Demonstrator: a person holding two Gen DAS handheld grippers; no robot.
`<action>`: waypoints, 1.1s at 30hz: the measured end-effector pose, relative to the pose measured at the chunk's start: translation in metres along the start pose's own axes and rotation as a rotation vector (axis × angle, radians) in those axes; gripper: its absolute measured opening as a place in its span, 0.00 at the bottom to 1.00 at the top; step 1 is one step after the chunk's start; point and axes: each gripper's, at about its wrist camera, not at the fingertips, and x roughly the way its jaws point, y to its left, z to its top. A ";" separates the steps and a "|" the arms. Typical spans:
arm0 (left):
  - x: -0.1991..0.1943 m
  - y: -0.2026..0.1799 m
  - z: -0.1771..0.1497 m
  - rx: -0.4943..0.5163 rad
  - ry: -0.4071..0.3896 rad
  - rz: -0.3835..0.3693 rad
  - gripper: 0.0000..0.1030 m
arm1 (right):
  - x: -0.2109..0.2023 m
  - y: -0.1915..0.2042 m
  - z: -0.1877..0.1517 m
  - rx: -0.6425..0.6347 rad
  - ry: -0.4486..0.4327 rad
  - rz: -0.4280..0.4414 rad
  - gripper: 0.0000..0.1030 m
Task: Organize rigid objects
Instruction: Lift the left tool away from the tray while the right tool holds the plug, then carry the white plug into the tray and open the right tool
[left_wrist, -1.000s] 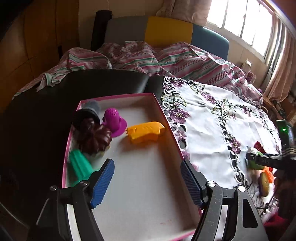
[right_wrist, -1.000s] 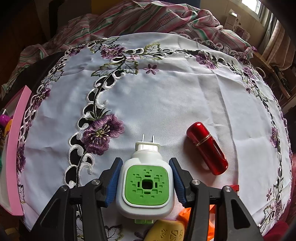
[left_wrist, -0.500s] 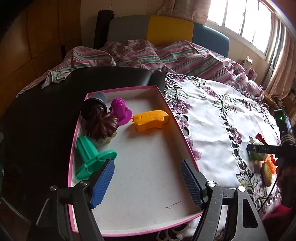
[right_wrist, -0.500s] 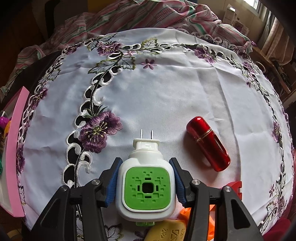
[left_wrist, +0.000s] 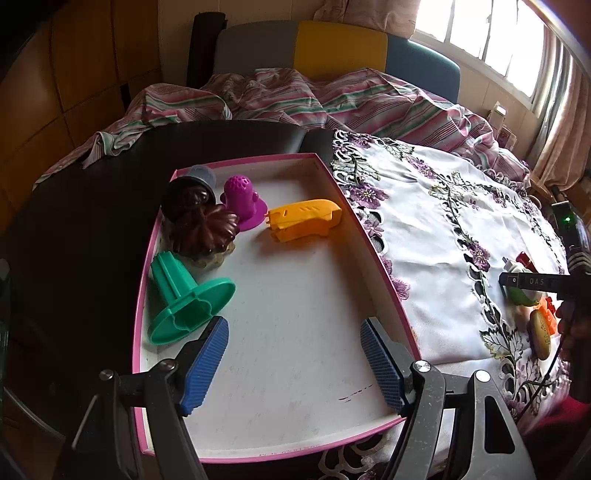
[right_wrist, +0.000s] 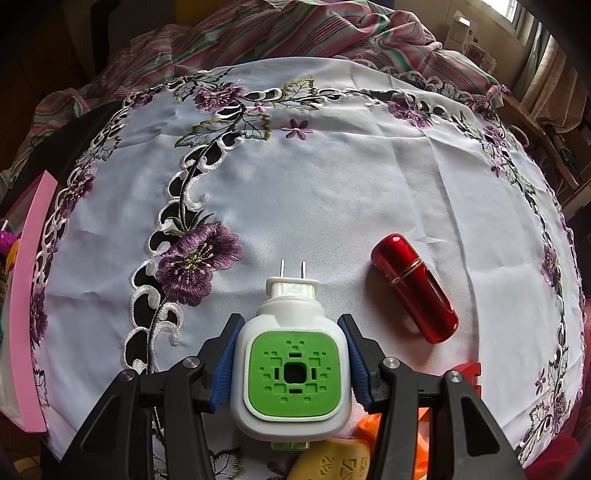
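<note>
White embroidered cloth (right_wrist: 332, 192) covers the worktop. Only the right wrist view shows the right hand-held gripper (right_wrist: 291, 363) clamped on a white-and-green plug-in unit (right_wrist: 291, 373), a red capsule (right_wrist: 413, 288) just beyond. Only the left view shows the left hand-held gripper (left_wrist: 295, 363), jaws apart and empty, over a pink-rimmed tray (left_wrist: 369, 243) holding a green mould (left_wrist: 184, 299), brown mould (left_wrist: 203, 230), purple piece (left_wrist: 242, 201) and orange piece (left_wrist: 304, 219).

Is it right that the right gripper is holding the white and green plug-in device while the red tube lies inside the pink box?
Not quite. The red tube lies on the white embroidered cloth, not in the pink box. The right wrist view shows it beside the plug-in device, which the right gripper does hold.
</note>
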 end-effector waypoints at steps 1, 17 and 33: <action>0.000 0.000 0.000 -0.001 0.002 -0.001 0.73 | 0.000 0.001 0.000 -0.004 -0.002 -0.004 0.51; -0.012 0.020 -0.006 -0.031 -0.020 0.024 0.73 | -0.005 0.009 -0.002 -0.050 -0.026 -0.028 0.50; -0.029 0.047 -0.009 -0.065 -0.100 0.109 0.90 | -0.016 0.029 -0.003 -0.100 -0.064 0.021 0.50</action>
